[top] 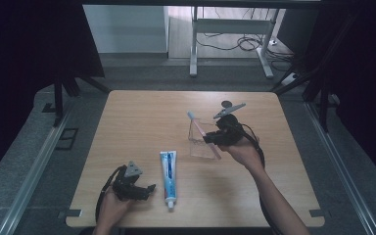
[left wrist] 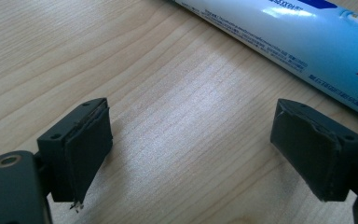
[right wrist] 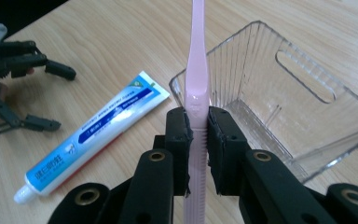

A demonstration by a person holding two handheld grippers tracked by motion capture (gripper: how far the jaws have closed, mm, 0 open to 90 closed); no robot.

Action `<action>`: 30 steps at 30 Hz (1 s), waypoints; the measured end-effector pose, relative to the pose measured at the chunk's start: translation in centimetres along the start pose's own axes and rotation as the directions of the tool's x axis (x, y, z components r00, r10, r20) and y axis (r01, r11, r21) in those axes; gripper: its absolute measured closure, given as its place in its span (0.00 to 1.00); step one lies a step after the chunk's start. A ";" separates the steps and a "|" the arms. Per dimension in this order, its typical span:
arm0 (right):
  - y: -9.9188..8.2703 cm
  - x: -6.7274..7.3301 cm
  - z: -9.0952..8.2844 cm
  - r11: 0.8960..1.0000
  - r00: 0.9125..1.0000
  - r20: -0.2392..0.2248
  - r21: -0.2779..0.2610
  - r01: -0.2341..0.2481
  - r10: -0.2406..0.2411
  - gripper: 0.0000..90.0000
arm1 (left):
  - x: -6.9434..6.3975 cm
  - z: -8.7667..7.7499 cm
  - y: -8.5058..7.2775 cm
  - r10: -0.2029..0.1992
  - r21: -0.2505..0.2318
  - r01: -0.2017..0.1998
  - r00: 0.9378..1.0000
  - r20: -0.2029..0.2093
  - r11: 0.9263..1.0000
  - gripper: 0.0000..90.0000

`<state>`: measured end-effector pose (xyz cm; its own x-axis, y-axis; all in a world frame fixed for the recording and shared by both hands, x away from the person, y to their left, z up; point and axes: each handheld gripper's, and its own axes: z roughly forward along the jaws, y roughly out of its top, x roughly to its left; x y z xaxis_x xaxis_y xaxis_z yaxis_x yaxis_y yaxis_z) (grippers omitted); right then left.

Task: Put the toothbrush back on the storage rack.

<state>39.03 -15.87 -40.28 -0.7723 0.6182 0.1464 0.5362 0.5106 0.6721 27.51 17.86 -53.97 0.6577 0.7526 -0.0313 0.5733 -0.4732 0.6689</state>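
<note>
At right of centre in the high view, the right gripper (right wrist: 197, 135) clamps a pink toothbrush (right wrist: 197, 79) above a clear bin (right wrist: 279, 107); lower left, the left gripper (top: 144, 188) rests, jaws apart, beside the toothpaste tube (top: 168, 177).

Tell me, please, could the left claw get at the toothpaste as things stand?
Probably yes. The left claw is open on bare table right beside the toothpaste, nothing lies between them, and the right claw, shut on the toothbrush, is well clear.

One toothbrush (right wrist: 196, 84), one toothpaste tube (top: 168, 178), seemingly one clear bin (right wrist: 307, 100)
</note>
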 end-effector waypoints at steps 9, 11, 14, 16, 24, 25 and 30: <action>0.5 -0.2 0.5 0.997 1.000 -0.009 -0.070 -0.010 0.010 0.88 | -0.1 0.1 0.0 -0.002 0.004 0.002 1.000 -0.001 1.000 0.14; 0.7 -0.3 0.6 0.997 1.000 0.000 -0.076 -0.009 0.009 0.88 | -0.1 0.1 0.0 -0.002 0.004 0.002 1.000 -0.001 1.000 0.14; 1.0 -0.4 0.7 0.996 1.000 0.010 -0.092 -0.008 0.009 0.88 | -0.1 0.1 0.0 -0.001 0.004 0.001 1.000 -0.001 1.000 0.14; 1.1 -0.5 0.8 0.994 1.000 0.012 -0.105 -0.012 0.013 0.88 | -0.1 0.1 0.0 0.002 0.007 -0.002 1.000 -0.001 1.000 0.14; 1.5 -0.8 1.3 0.990 0.999 0.030 -0.139 -0.014 0.019 0.88 | -0.1 0.2 0.0 0.001 0.008 -0.001 1.000 0.000 1.000 0.14; 1.6 -0.9 1.4 0.989 0.999 0.033 -0.146 -0.014 0.019 0.88 | -0.2 0.2 0.0 0.001 0.008 -0.001 1.000 0.001 1.000 0.14; 1.8 -1.1 1.3 0.983 0.998 0.051 -0.181 -0.011 0.021 0.88 | -0.2 0.2 0.0 0.002 0.008 -0.002 1.000 0.000 1.000 0.14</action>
<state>41.28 -14.89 -40.21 -0.7426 0.6583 0.1234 0.4743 0.3868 0.7908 27.51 17.64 -54.08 0.6588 0.7517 -0.0305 0.5764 -0.4783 0.6626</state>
